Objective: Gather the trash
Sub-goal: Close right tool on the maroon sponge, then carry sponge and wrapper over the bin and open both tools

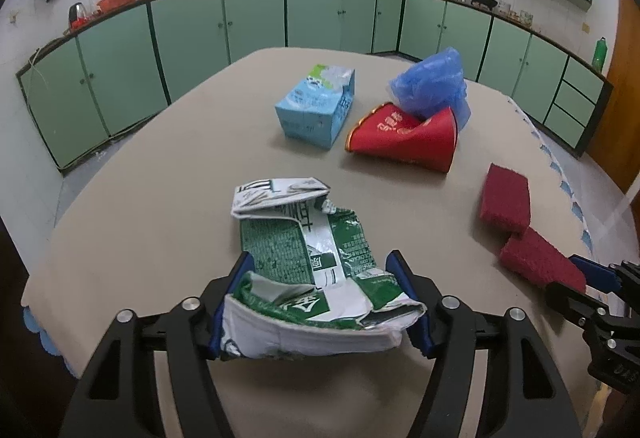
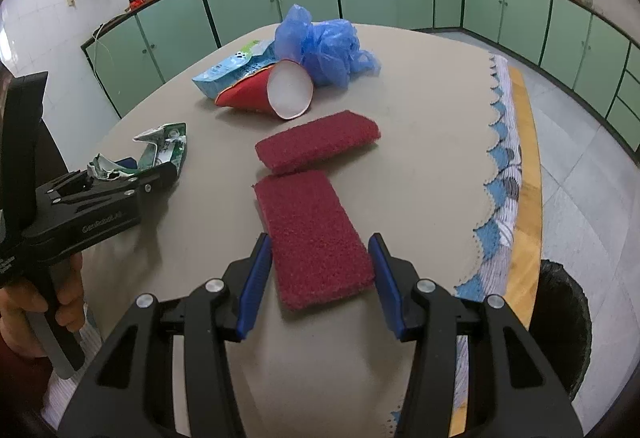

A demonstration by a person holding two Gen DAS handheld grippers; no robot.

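Bare table (image 2: 420, 165) right of the red pads (image 2: 316, 238), blue carton (image 1: 314, 107), red cup (image 1: 404, 135) and blue bag (image 1: 432, 83) clustered beyond them, crushed carton (image 1: 308, 254) to their left

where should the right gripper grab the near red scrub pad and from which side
Across its long edges, coming straight down from above. The near red scrub pad lies flat, lengthwise between the right gripper fingers, and its narrow width already fits the open jaws.

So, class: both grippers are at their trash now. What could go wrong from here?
1. The crushed green carton is limp and torn; the left gripper may lose it on lifting.
2. The right gripper straddles the near red pad, which touches the far pad; closing may nudge it.
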